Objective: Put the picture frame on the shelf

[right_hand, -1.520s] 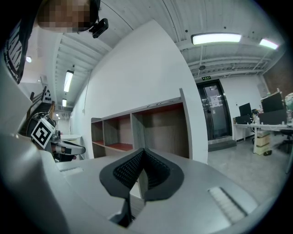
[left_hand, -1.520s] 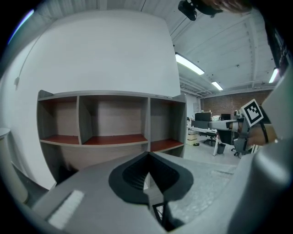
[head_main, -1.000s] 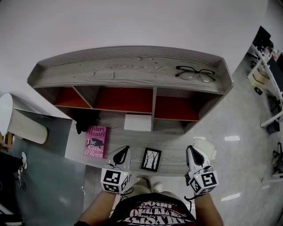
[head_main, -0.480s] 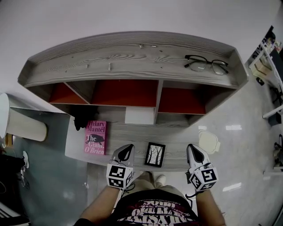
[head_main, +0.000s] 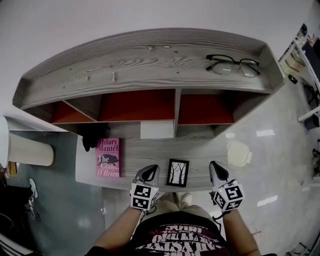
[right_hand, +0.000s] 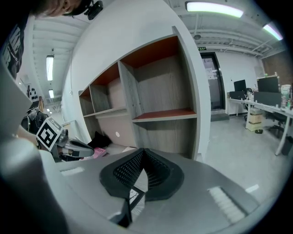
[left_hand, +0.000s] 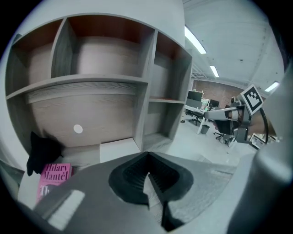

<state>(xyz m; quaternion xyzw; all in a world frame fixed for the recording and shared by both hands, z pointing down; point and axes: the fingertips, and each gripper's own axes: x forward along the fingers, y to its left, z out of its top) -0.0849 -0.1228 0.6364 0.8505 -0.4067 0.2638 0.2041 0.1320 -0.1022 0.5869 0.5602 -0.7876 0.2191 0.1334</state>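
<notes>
Both grippers have sunk toward the front edge of the grey wood-grain desk (head_main: 150, 150), lower centre. The left gripper (head_main: 149, 173) and right gripper (head_main: 216, 170), each with jaws pressed together and empty, flank the black-framed tree picture (head_main: 178, 172). It lies flat between them, touched by neither, so pickup is judged not yet begun. The red-backed shelf compartments (head_main: 135, 105) look empty; black-rimmed spectacles (head_main: 232, 65) rest on top.

Bright, even indoor light; ceiling strip lights (right_hand: 214, 8) glare in gripper views, floor (head_main: 270, 150) reflections at right. Strong fisheye bending, dark corners, close foreground soft.
</notes>
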